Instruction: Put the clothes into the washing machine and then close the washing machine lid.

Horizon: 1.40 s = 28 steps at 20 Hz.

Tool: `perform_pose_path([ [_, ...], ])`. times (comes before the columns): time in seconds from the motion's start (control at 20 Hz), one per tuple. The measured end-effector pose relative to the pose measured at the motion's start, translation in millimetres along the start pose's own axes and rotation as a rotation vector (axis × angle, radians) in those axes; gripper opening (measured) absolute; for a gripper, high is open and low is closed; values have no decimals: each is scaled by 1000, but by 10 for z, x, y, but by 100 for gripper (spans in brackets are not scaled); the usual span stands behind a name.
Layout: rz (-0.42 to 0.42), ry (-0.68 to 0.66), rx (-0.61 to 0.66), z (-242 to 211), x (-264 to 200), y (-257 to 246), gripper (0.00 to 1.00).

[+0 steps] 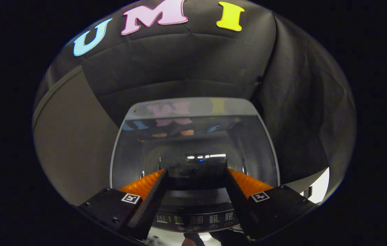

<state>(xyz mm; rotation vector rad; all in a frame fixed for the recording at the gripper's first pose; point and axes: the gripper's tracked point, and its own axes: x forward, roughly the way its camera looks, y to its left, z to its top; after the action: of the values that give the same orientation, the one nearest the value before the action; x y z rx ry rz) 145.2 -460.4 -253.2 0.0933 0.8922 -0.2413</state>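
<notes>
Two fingers of the tool (196, 174) stand apart, holding nothing, over the washing machine's closed glass lid (193, 143); control panel (197, 218) markings are unreadable.

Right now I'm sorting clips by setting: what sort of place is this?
Probably a laundry setup inside a cloth-walled booth: a top-loading washing machine with a glossy lid and control panel sits against black cloth. The tongs hang open above it, gripping nothing.

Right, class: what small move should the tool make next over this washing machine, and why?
Probably draw the tool up and away from the lid: the glass lid seems to lie flat and shut, and the fingers stand open with nothing between them. Reflections hide whether clothes are inside.
</notes>
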Motion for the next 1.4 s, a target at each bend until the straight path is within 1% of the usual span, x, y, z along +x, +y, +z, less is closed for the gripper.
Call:
perform_pose_path([
  [0.15, 3, 7, -5, -15, -6, 5, 100],
  [0.25, 5, -24, -12, 104, -111, 9, 100],
  [0.35, 8, -76, -17, 327, -292, 36, 100],
  [0.6, 5, -313, -5, 1098, -917, 116, 100],
  [0.75, 23, -462, -5, 1554, -1427, 220, 100],
  [0.95, 49, -632, 8, 2012, -2029, 346, 100],
  [1.05, 49, -702, 8, 2123, -2314, 354, 100],
  [1.15, 69, -766, 9, 2197, -2527, 409, 100],
  [1.2, 82, -788, 6, 2206, -2628, 430, 100],
  [1.4, 74, -855, -32, 2204, -3026, 554, 100],
])
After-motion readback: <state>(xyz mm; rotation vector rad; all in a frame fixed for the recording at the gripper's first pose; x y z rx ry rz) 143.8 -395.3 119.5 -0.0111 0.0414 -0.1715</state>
